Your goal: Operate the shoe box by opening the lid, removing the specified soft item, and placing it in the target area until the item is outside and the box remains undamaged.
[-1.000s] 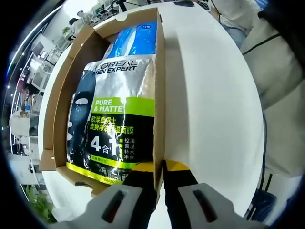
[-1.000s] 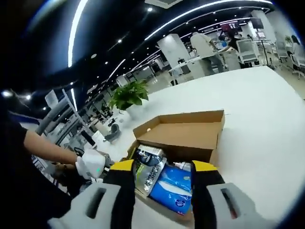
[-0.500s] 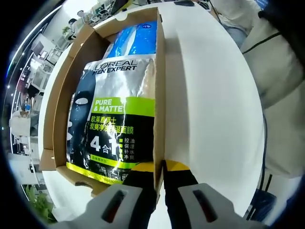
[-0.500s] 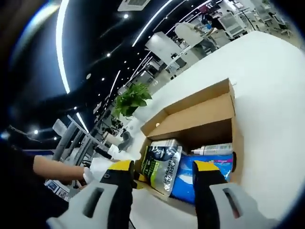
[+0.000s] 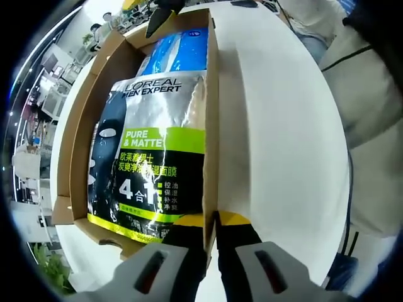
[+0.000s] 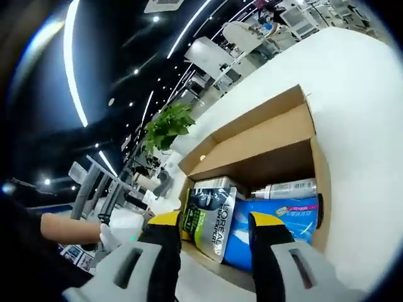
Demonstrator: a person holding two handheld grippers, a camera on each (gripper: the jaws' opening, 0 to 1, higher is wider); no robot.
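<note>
The cardboard shoe box point(image 5: 211, 107) lies open on the white table, lid point(image 6: 258, 135) folded back. Inside lie a silver-and-green L'Oreal Men Expert pouch point(image 5: 157, 145) and, beyond it, a blue soft pack point(image 5: 179, 53). My left gripper point(image 5: 211, 221) is shut on the box's side wall at the near corner. My right gripper point(image 6: 215, 221) hovers open just in front of the box's open side, the pouch point(image 6: 211, 214) and blue pack point(image 6: 277, 220) between its jaws in the picture. A white bottle point(image 6: 286, 189) lies behind the blue pack. A dark jaw tip of the right gripper point(image 5: 157, 19) pokes in over the box's far end.
White table point(image 5: 283, 145) stretches beside the box. A person's pale sleeve point(image 5: 371, 94) is close on the right. A gloved hand point(image 6: 119, 229) holds the left gripper. A potted plant point(image 6: 167, 126) stands behind the box, with office desks farther back.
The right gripper has closed in on the box's open side, and its jaw tip now shows over the box's far end in the left gripper view. The left gripper has held still.
</note>
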